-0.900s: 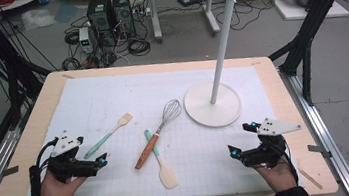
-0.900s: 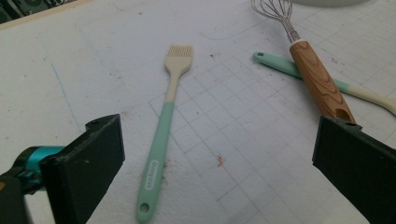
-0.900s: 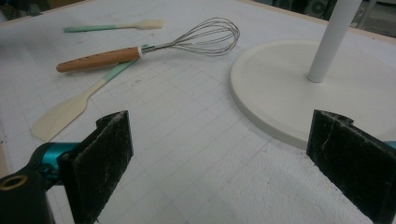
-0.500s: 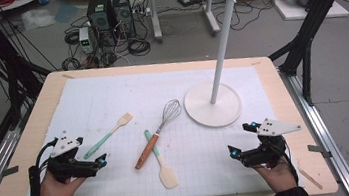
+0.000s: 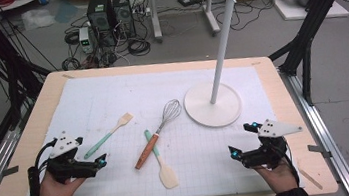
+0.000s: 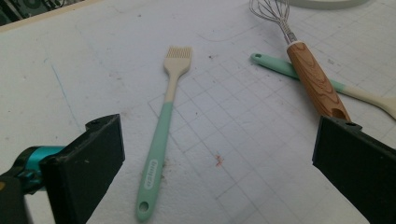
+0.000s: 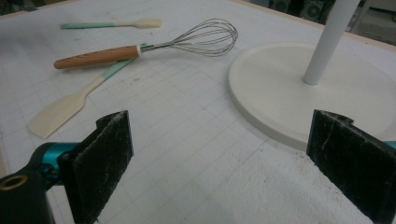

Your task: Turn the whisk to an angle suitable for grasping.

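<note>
I have both grippers low at the near edge of the mat, left gripper (image 5: 100, 161) and right gripper (image 5: 233, 152), each with jaws spread wide and nothing between them. Just ahead of my left one lies the mint-handled brush (image 6: 161, 135); toward the middle the wooden-handled whisk (image 5: 159, 131) lies across the spatula (image 5: 162, 162). Farther off stands the white hook stand (image 5: 212, 104).
</note>
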`<state>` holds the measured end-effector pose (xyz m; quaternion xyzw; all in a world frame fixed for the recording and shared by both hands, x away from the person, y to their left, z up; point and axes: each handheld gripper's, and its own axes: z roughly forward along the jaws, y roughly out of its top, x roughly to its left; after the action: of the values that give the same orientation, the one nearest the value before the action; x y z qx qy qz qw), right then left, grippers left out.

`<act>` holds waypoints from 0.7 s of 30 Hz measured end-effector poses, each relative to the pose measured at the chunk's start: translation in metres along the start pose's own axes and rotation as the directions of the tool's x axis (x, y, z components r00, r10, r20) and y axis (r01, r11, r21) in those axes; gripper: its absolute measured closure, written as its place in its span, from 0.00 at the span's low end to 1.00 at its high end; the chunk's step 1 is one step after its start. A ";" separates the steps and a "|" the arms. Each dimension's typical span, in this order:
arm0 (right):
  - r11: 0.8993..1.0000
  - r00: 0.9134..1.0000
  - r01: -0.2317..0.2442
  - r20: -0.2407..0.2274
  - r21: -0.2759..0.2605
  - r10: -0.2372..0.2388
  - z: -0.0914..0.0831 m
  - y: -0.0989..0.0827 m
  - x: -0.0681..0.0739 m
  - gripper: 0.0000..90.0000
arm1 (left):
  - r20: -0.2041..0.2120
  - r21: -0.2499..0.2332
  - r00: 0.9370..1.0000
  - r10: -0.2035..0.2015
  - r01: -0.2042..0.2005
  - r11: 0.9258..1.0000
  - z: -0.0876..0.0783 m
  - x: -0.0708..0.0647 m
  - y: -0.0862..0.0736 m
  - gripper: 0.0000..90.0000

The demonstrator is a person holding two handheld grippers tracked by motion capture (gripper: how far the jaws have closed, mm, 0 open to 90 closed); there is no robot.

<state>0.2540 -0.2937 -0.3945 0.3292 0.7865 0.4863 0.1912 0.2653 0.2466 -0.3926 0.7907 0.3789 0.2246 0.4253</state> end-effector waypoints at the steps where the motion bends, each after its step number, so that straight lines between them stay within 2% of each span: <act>1: 1.000 1.000 0.008 -0.001 -0.003 -0.008 0.000 0.000 0.000 0.06 | -0.001 -0.001 1.000 -0.002 0.002 1.000 0.000 0.000 0.000 0.03; 21: 1.000 1.000 0.023 0.003 0.005 -0.023 0.001 0.002 0.003 0.06 | 0.024 -0.009 1.000 0.008 -0.007 1.000 0.002 -0.010 0.005 0.03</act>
<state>0.2527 -0.2901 -0.3933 0.3215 0.7911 0.4817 0.1972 0.2626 0.2356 -0.3898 0.7927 0.3697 0.2184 0.4326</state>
